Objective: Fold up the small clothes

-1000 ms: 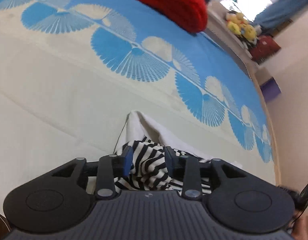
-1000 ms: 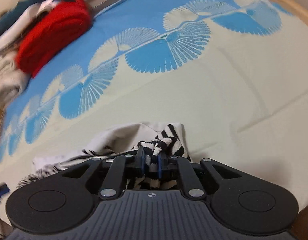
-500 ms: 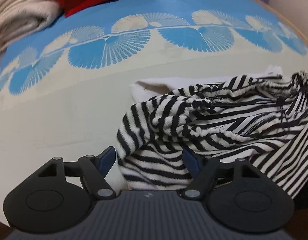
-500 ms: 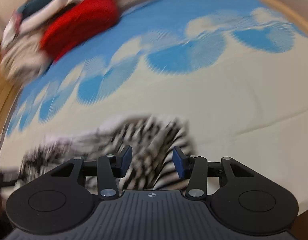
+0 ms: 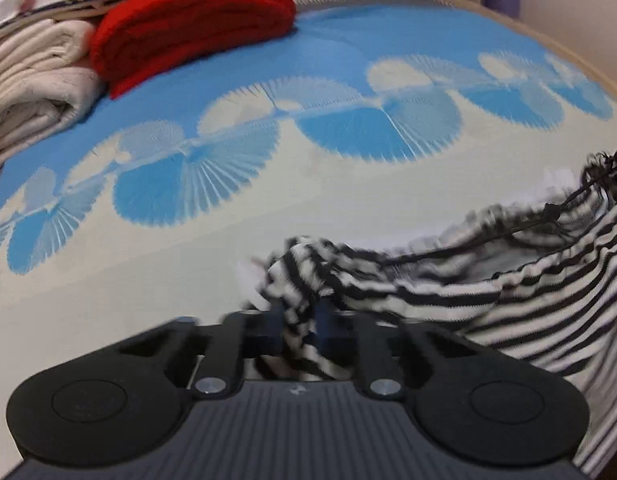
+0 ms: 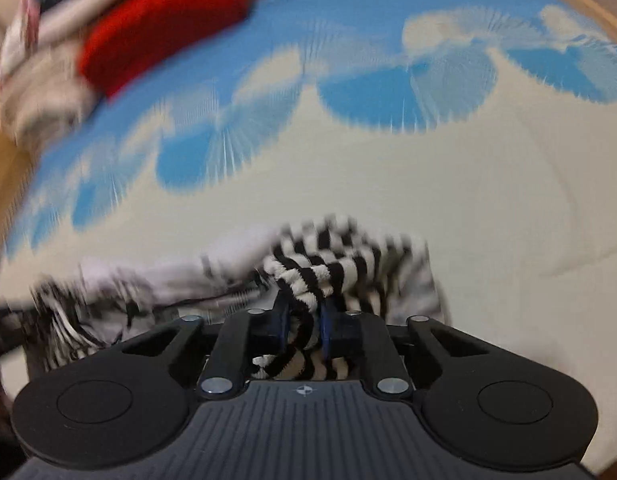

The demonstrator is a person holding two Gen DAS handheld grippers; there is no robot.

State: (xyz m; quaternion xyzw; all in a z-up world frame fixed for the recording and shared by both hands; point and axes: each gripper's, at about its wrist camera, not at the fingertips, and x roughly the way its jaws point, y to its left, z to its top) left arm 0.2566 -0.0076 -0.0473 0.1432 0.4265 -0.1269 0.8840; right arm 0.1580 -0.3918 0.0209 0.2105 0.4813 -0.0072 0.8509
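Both the left gripper [image 5: 299, 326] and right gripper [image 6: 304, 324] have just closed their jaws, clamped on the striped garment [image 5: 508, 280] over the patterned bedspread [image 5: 268, 184].

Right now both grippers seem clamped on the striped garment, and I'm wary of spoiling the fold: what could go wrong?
1. The left gripper and right gripper, whose jaws have just been closing, each pinch only a bunched bit of the striped garment; a tug might slip it free.
2. The cloth between them hangs crumpled, so creases could get folded in.
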